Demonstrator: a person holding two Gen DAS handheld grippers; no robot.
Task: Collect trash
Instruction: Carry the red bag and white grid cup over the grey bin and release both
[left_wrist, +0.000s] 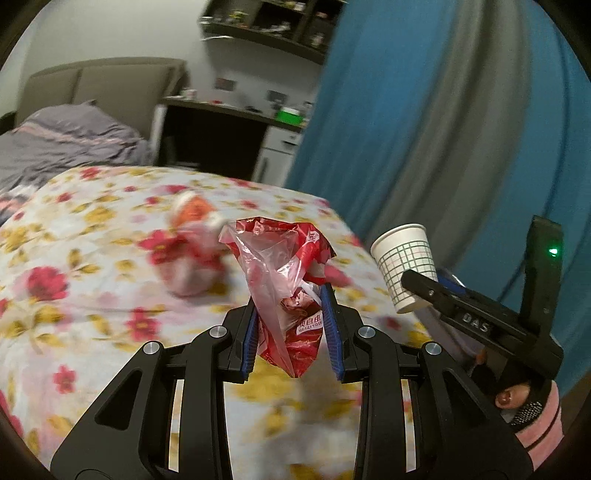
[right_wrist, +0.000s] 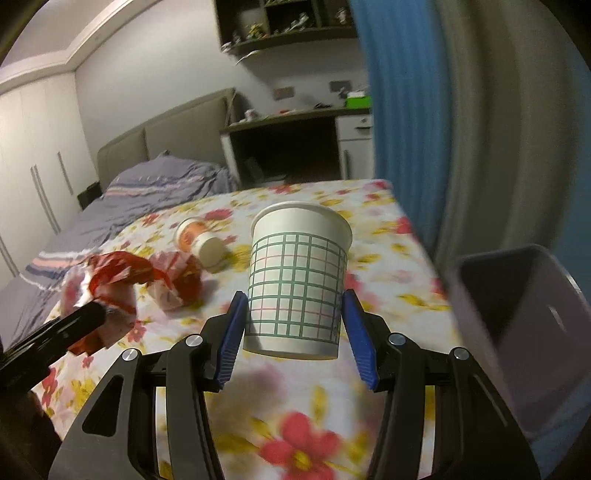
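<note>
My left gripper (left_wrist: 290, 299) is shut on a crumpled red and clear plastic wrapper (left_wrist: 291, 266), which is lifted above the floral bed sheet (left_wrist: 74, 258). My right gripper (right_wrist: 294, 295) is shut on a white paper cup (right_wrist: 297, 273) with a green grid print, held upright over the bed. In the left wrist view that cup (left_wrist: 404, 266) shows at the right with the right gripper behind it. The right wrist view shows the wrapper (right_wrist: 114, 273) at the left in the left gripper's black fingers (right_wrist: 88, 314).
On the sheet lie a tipped small orange and white cup (right_wrist: 201, 240) and another red and white wrapper (right_wrist: 177, 277). A grey bin (right_wrist: 517, 317) stands at the bed's right side by blue curtains (right_wrist: 402, 92). A purple quilt (right_wrist: 147, 188) and a desk (right_wrist: 295, 118) lie beyond.
</note>
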